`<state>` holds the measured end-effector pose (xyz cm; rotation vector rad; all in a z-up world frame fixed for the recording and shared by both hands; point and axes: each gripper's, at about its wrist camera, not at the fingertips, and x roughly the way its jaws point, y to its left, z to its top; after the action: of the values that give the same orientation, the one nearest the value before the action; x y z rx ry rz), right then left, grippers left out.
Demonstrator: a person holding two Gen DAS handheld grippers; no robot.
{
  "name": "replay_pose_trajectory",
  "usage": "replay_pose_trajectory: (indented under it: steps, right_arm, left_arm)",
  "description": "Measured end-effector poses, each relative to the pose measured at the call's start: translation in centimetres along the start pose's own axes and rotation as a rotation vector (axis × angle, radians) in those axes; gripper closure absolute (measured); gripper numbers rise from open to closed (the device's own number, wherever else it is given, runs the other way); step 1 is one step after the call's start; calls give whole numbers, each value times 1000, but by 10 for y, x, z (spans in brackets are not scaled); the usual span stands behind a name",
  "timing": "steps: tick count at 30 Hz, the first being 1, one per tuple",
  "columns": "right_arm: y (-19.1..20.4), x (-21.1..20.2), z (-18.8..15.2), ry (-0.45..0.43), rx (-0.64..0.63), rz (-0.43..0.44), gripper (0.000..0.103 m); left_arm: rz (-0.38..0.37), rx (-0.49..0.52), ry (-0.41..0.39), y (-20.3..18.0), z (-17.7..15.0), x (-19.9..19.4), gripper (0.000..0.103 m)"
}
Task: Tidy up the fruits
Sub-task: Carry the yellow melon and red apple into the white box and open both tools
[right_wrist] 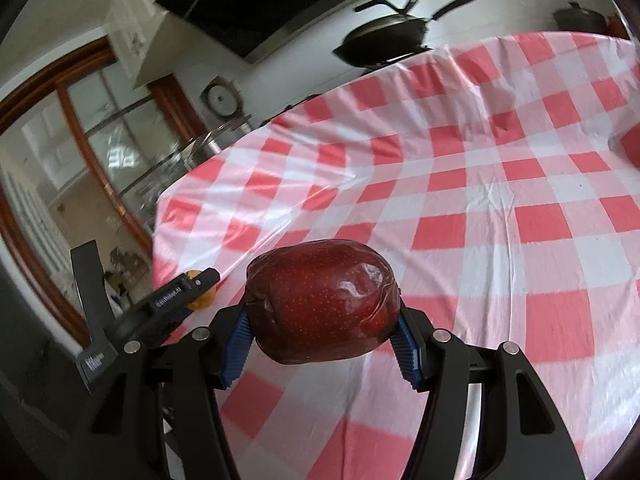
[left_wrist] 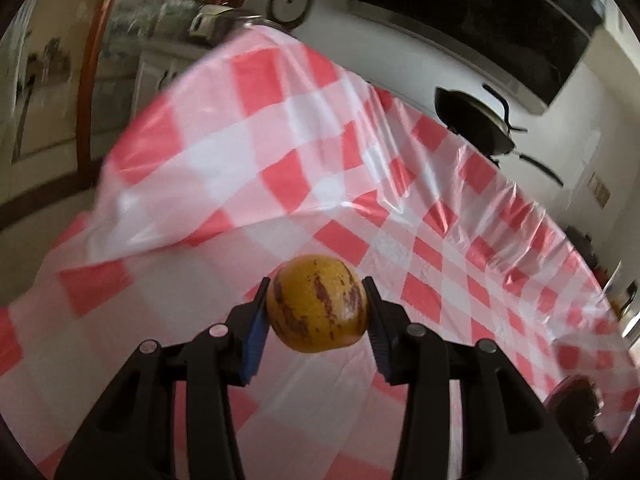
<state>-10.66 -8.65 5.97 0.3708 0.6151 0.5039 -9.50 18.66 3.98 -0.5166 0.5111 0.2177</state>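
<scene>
Grippers hold fruit; wok (far) behind.

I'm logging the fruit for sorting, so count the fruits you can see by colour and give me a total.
Yellow fruit with purple streaks, held in the left tongs: 1
Dark red apple in clear wrap, held in the right tongs: 1
Total: 2

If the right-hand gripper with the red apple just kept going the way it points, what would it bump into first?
Most likely the checked tablecloth. The right gripper, shut on the red apple, tilts downward over bare cloth; nothing else shows ahead, though depth is unclear.
</scene>
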Motion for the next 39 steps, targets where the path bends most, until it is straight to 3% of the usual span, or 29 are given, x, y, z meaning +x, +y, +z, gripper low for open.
replay_pose_trajectory:
  steps: [4, 12, 18, 25, 34, 39]
  right_arm:
    - [10, -9, -6, 12, -31, 13, 43]
    - [46, -17, -17, 40, -113, 54, 43]
    - [98, -21, -41, 84, -269, 121, 43]
    - [167, -8, -89, 199, -468, 230, 43]
    - [246, 7, -162, 375, -728, 379, 43]
    - [275, 21, -207, 489, -868, 412, 43]
  left_arm:
    - [-48, -6, -42, 13, 11, -36, 59]
    - [-45, 40, -95, 49, 11, -101, 59]
    - [42, 85, -105, 102, -2, -143, 59]
    - [179, 115, -97, 161, -10, -172, 59]
    - [318, 111, 0, 242, -36, -187, 59]
    - [360, 114, 91, 272, -51, -180, 59]
